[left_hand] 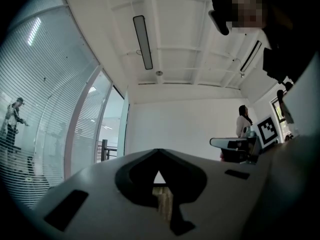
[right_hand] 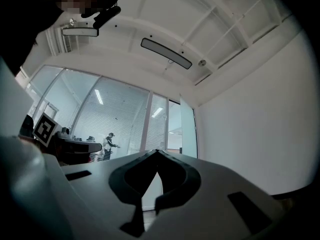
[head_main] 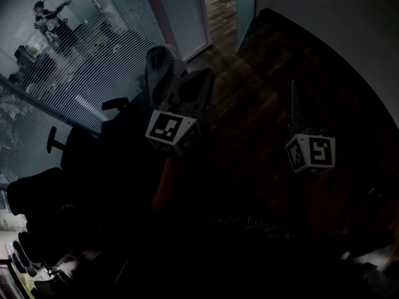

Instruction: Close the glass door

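The glass door (head_main: 245,5) stands open at the top of the head view, edge-on beside a white wall, with a doorway gap to its left. It shows as a tall pale pane (right_hand: 188,129) in the right gripper view and as a narrow pane (left_hand: 123,129) in the left gripper view. My left gripper (head_main: 161,56) is held out over the dark floor, well short of the door, jaws shut and empty (left_hand: 159,152). My right gripper (head_main: 293,87) is level with it to the right, also shut on nothing (right_hand: 158,152). Neither touches the door.
A glass wall with blinds (head_main: 81,55) runs along the left, with a person (head_main: 53,18) behind it. Dark office chairs (head_main: 62,148) crowd the lower left. Another person (left_hand: 243,125) stands by the white wall. The wooden floor (head_main: 268,61) leads to the doorway.
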### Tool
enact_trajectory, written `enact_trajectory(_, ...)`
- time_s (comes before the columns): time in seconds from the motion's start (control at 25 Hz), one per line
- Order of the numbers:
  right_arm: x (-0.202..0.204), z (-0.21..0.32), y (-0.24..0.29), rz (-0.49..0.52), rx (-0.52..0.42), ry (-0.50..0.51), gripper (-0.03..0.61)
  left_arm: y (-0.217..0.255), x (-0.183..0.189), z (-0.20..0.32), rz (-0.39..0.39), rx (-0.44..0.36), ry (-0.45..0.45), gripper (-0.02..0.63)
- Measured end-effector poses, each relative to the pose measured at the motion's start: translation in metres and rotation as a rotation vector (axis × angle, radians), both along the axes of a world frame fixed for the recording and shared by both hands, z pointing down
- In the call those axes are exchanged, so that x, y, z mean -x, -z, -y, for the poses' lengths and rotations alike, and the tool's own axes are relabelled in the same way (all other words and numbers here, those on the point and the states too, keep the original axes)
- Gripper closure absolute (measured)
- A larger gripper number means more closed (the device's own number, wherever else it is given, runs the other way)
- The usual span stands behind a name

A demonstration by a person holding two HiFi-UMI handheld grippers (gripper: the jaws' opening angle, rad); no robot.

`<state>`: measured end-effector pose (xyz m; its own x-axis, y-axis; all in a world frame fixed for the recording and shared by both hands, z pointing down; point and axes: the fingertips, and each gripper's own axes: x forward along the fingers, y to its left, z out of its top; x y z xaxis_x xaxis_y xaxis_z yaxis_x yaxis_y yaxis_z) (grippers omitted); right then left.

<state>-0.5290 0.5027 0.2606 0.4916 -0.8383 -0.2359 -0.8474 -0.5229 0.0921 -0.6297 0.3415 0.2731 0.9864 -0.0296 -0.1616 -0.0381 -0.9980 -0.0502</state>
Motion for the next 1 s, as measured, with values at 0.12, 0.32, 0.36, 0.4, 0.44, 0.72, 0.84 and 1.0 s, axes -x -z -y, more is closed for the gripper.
enact_trajectory(0.12, -0.009, 0.004, -0.002, 0.016, -0.010, 0.005, 0.575, -0.004, -0.004, 0.004, 0.012, 0.000, 0.009, 0.612)
enact_trajectory(0.32, -0.029, 0.024, -0.010, 0.022, -0.008, 0.023, 0.575, -0.010, -0.021, 0.022, 0.020, 0.002, 0.025, 0.612)
enact_trajectory(0.36, -0.035, 0.030, -0.011, 0.021, -0.005, 0.023, 0.575, -0.011, -0.027, 0.027, 0.020, 0.001, 0.025, 0.612)
enact_trajectory(0.4, -0.040, 0.036, -0.012, 0.020, -0.003, 0.021, 0.575, -0.012, -0.033, 0.033, 0.019, -0.001, 0.024, 0.612)
enact_trajectory(0.44, -0.047, 0.042, -0.012, 0.019, -0.001, 0.017, 0.575, -0.012, -0.039, 0.040, 0.018, -0.002, 0.022, 0.612)
enact_trajectory(0.72, -0.103, 0.088, -0.005, -0.003, 0.006, -0.005, 0.575, -0.003, -0.103, 0.091, -0.013, 0.006, 0.008, 0.612)
enact_trajectory(0.84, -0.127, 0.104, -0.002, -0.006, -0.003, -0.021, 0.575, 0.000, -0.129, 0.109, -0.018, 0.000, -0.005, 0.612)
enact_trajectory(1.0, -0.156, 0.127, -0.001, -0.006, -0.011, -0.042, 0.575, 0.001, -0.157, 0.132, -0.016, -0.002, -0.017, 0.612)
